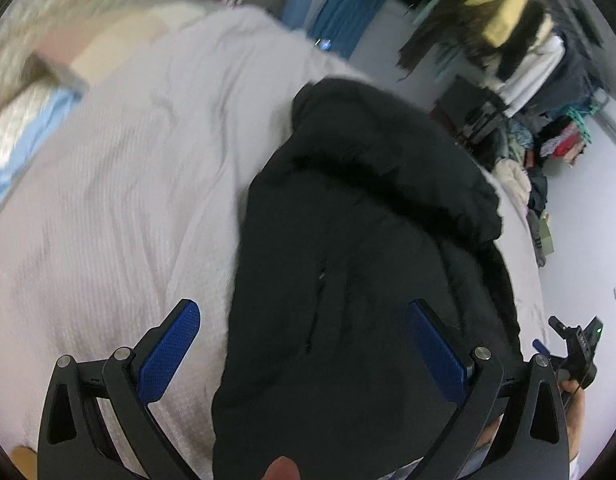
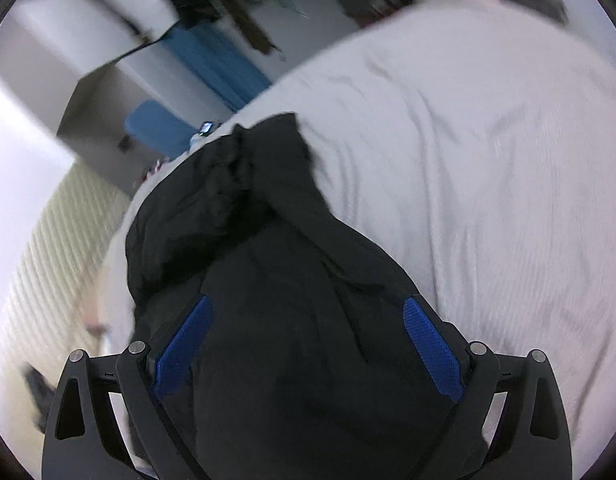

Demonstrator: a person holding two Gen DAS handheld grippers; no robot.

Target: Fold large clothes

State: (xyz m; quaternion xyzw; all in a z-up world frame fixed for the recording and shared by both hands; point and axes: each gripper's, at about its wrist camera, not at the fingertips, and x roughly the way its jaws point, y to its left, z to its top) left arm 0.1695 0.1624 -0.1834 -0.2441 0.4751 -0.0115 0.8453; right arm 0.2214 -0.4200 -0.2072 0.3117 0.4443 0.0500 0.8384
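Observation:
A large black coat point(image 1: 360, 240) lies bunched on the white bed cover point(image 1: 127, 200), reaching from the lower centre up toward the right. My left gripper point(image 1: 301, 306) hovers over its near end, open, with the blue pads point(image 1: 171, 352) wide apart; one finger is over the bed cover, the other over the coat. In the right wrist view the same black coat point(image 2: 275, 280) fills the centre, and my right gripper point(image 2: 308, 302) is open with the coat spread between and under its blue pads point(image 2: 432, 348). The right gripper point(image 1: 576, 344) also shows at the left view's lower right edge.
A rack of hanging clothes with a yellow garment point(image 1: 500, 4) stands past the bed's far right, above a pile of clothes point(image 1: 548, 152) on the floor. A blue chair point(image 2: 159, 128) and a blue cloth point(image 1: 348, 4) are beyond the bed. A light blue pillow point(image 1: 23, 148) lies at the left.

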